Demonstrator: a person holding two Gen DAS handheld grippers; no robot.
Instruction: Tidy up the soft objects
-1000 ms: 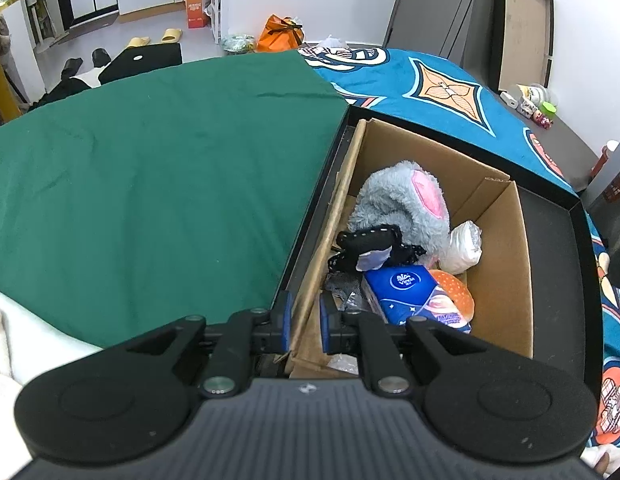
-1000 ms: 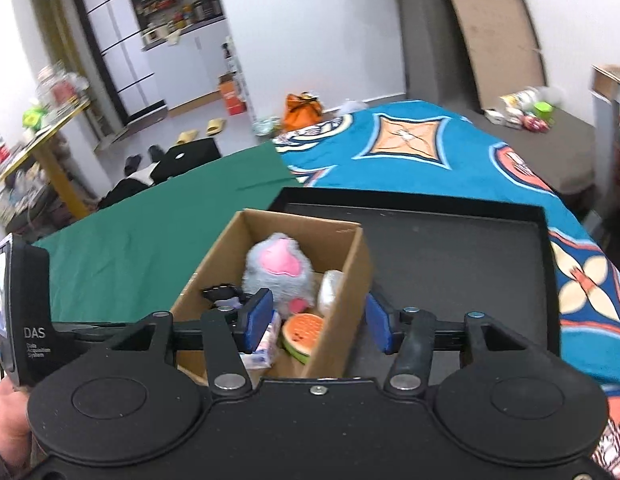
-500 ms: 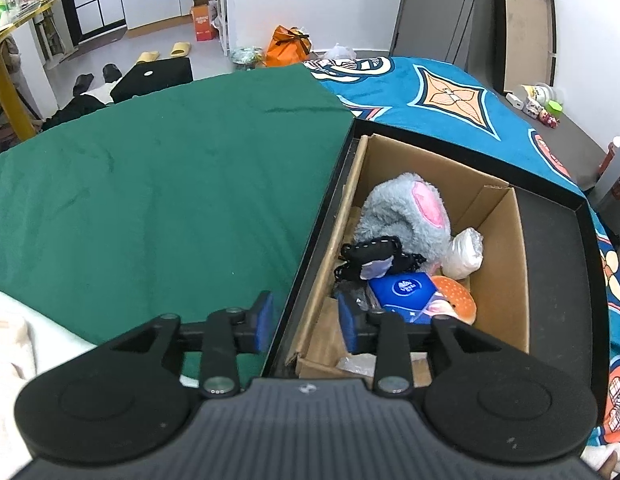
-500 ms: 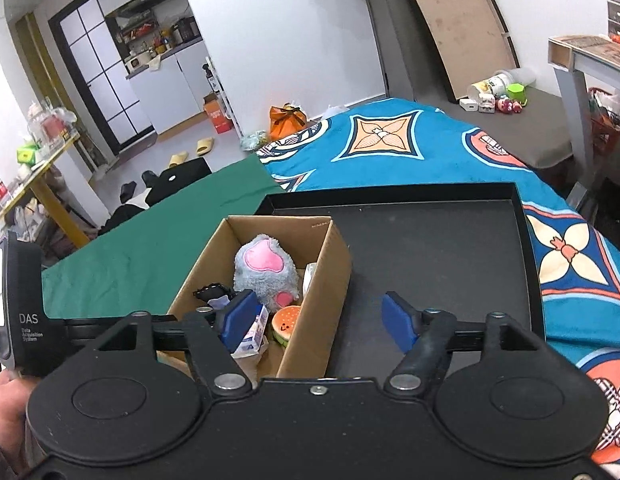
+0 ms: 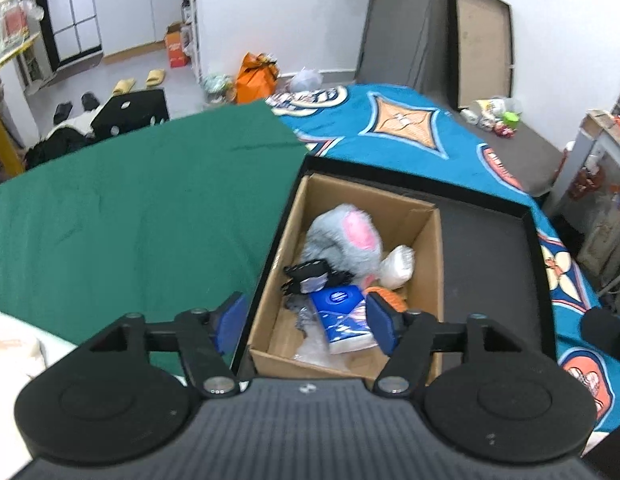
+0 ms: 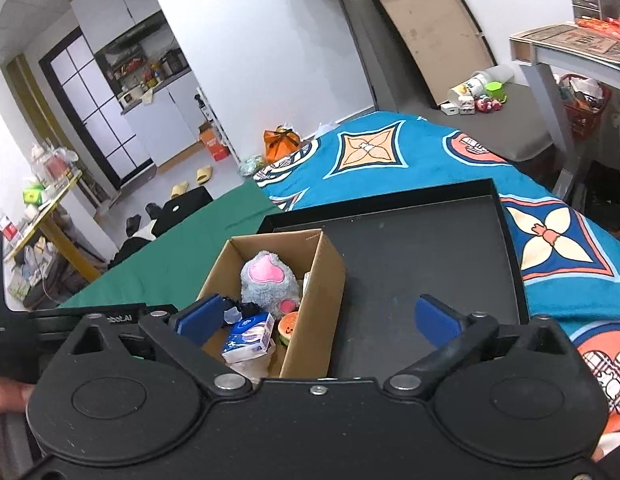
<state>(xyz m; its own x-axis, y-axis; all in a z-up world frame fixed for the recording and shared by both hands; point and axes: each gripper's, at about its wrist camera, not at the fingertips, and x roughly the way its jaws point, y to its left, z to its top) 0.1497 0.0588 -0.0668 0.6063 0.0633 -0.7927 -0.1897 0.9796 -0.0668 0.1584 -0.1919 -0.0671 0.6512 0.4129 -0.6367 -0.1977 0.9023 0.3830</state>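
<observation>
A cardboard box (image 5: pixel 428 280) (image 6: pixel 318 292) stands in the left part of a black tray (image 5: pixel 490 248) (image 6: pixel 422 256). It holds a grey plush with pink pads (image 5: pixel 346 240) (image 6: pixel 268 280), a blue tissue pack (image 5: pixel 342 316) (image 6: pixel 248 336), an orange watermelon toy (image 6: pixel 289 328), a white soft item (image 5: pixel 398 266) and a black strappy item (image 5: pixel 310 274). My left gripper (image 5: pixel 304 326) is open and empty above the box's near end. My right gripper (image 6: pixel 316 318) is open wide and empty, above the box and tray.
The tray lies on a blue patterned cloth (image 5: pixel 398 128) (image 6: pixel 390 160) beside a green cloth (image 5: pixel 130 204) (image 6: pixel 182 256). A white cloth (image 5: pixel 10 356) lies at the near left. The floor beyond holds an orange bag (image 5: pixel 256 76), slippers and a grey bench with small toys (image 6: pixel 482 100).
Both grippers have opened wider and drawn back and up from the box. The left gripper went from nearly shut to open.
</observation>
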